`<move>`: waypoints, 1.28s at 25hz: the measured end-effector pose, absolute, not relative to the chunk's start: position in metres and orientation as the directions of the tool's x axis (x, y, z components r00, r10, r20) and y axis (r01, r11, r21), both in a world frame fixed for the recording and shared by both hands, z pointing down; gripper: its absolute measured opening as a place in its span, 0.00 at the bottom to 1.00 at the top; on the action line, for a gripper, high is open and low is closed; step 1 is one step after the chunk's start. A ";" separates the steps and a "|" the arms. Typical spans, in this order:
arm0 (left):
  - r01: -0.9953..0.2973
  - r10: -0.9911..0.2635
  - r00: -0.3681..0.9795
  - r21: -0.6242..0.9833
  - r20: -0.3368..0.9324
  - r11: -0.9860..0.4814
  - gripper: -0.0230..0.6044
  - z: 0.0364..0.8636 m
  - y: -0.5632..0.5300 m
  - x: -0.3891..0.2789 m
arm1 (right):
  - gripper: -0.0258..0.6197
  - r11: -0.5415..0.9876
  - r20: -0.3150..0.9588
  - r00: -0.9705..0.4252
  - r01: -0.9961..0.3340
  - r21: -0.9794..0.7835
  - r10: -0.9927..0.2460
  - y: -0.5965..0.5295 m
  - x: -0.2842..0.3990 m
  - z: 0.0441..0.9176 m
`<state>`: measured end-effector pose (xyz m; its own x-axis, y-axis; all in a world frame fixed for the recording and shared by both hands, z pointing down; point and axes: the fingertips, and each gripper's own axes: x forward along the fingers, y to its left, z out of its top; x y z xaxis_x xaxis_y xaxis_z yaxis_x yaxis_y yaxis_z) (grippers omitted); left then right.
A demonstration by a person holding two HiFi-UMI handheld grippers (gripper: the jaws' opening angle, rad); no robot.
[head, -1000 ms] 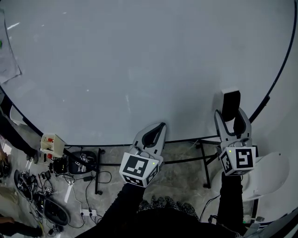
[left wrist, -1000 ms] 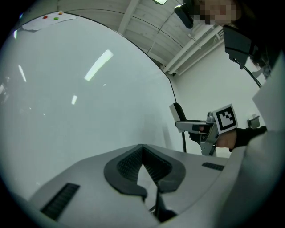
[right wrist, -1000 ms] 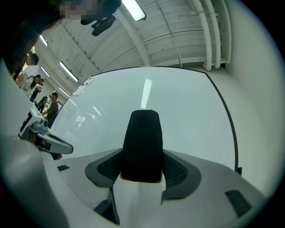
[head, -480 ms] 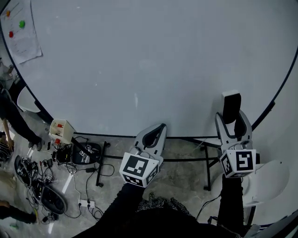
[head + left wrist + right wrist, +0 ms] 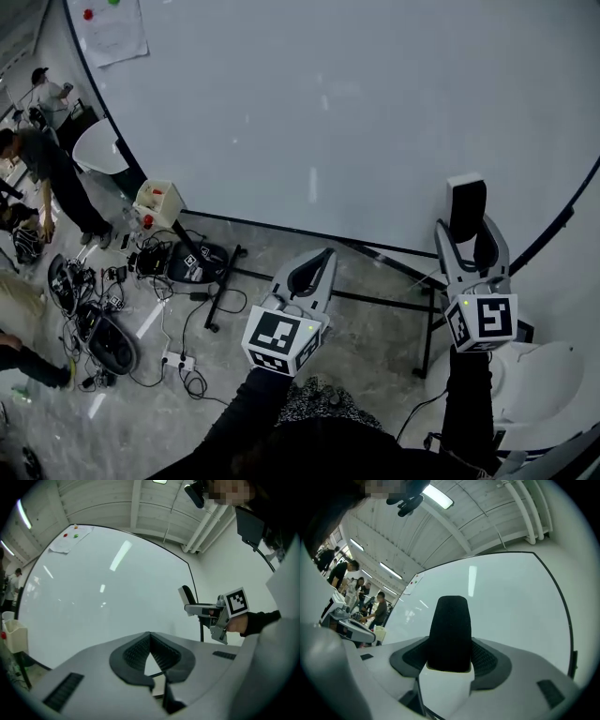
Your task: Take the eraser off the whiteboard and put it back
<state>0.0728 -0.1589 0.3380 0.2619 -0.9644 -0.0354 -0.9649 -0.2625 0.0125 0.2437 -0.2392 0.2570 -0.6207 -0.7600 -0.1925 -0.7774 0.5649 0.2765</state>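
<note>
The whiteboard (image 5: 356,112) fills the upper part of the head view. My right gripper (image 5: 466,232) is shut on the eraser (image 5: 466,208), a white block with a black felt face, held just in front of the board near its lower right edge. In the right gripper view the eraser (image 5: 450,634) stands upright between the jaws, with the whiteboard (image 5: 511,602) behind it. My left gripper (image 5: 323,255) hangs lower and to the left, shut with nothing in it; its tips (image 5: 150,637) meet. The left gripper view also shows the right gripper (image 5: 206,609) with the eraser (image 5: 187,594).
The board's stand legs (image 5: 225,281) rest on the floor below. A white box (image 5: 157,204) with red items, cables and bags (image 5: 103,319) lie at left. People (image 5: 47,178) stand at far left. A white chair (image 5: 544,375) sits at lower right. A paper sheet (image 5: 111,28) hangs top left.
The head view has swung left: the board's left edge, the floor clutter and people have come further into view. Both grippers have shifted sideways; the eraser stays in the right gripper.
</note>
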 end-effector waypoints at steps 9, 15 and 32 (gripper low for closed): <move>-0.993 -0.993 0.117 -0.023 -0.019 -0.116 0.05 0.335 -0.089 0.031 | 0.47 0.684 -0.220 -0.724 -0.689 0.238 -0.654 -0.200 0.188 0.257; -0.999 -1.000 0.026 -0.024 -0.010 -0.026 0.05 0.341 -0.050 -0.013 | 0.47 0.734 -0.224 -0.768 -0.640 0.227 -0.600 -0.180 0.139 0.261; -0.999 -0.998 -0.017 -0.027 -0.061 0.019 0.05 0.319 0.050 -0.203 | 0.47 0.772 -0.235 -0.795 -0.603 0.201 -0.560 -0.082 -0.072 0.255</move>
<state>-0.2025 0.0502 0.3185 -0.0174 -0.9980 -0.0610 -0.9995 0.0191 -0.0270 -0.0719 -0.0819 0.2548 -0.7948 -0.5597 -0.2345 -0.6030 0.7721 0.2007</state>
